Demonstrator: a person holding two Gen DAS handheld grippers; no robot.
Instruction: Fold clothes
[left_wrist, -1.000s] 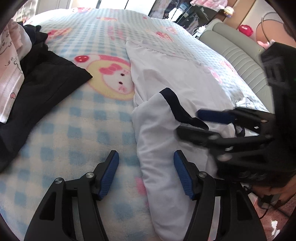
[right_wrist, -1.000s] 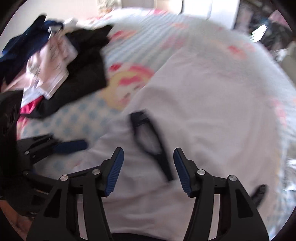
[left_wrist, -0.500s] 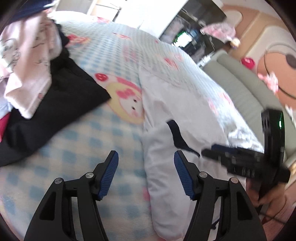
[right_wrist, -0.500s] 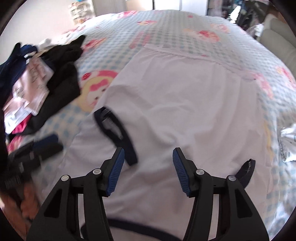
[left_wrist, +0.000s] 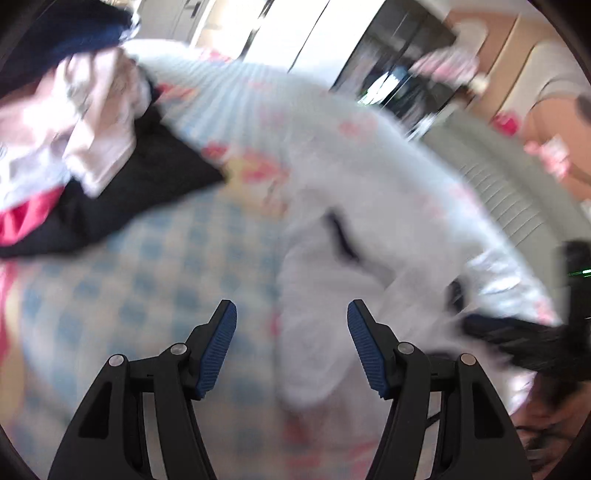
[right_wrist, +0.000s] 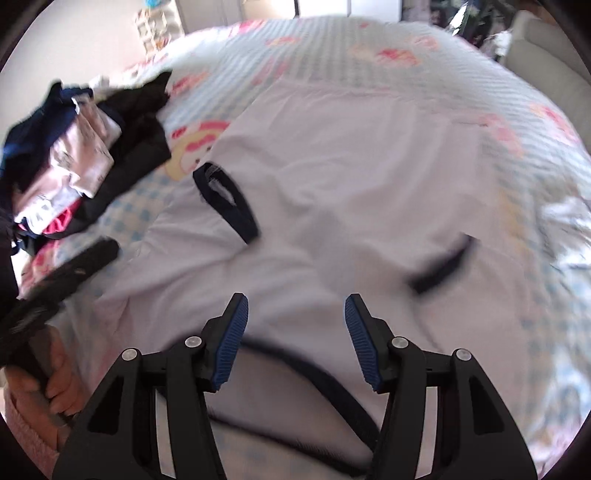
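Note:
A white T-shirt with navy trim lies spread on the bed, its two navy sleeve cuffs turned up and its navy collar nearest me. My right gripper hovers open over the collar end, nothing between its blue pads. My left gripper also stands open, above the shirt's left edge and the blanket. The left wrist view is blurred. Each gripper shows in the other's view: the left one at the shirt's left side, held by a hand, the right one over the shirt's near right part.
A pile of clothes, black, pink-white and navy, lies left of the shirt on the blue-checked blanket with cartoon prints. A grey-green sofa runs along the bed's right side. Furniture stands beyond the bed's far end.
Both grippers have pulled back and up from the shirt, staying open. The right one has shifted right to the collar. The left one has rolled, bringing more of the pile into view.

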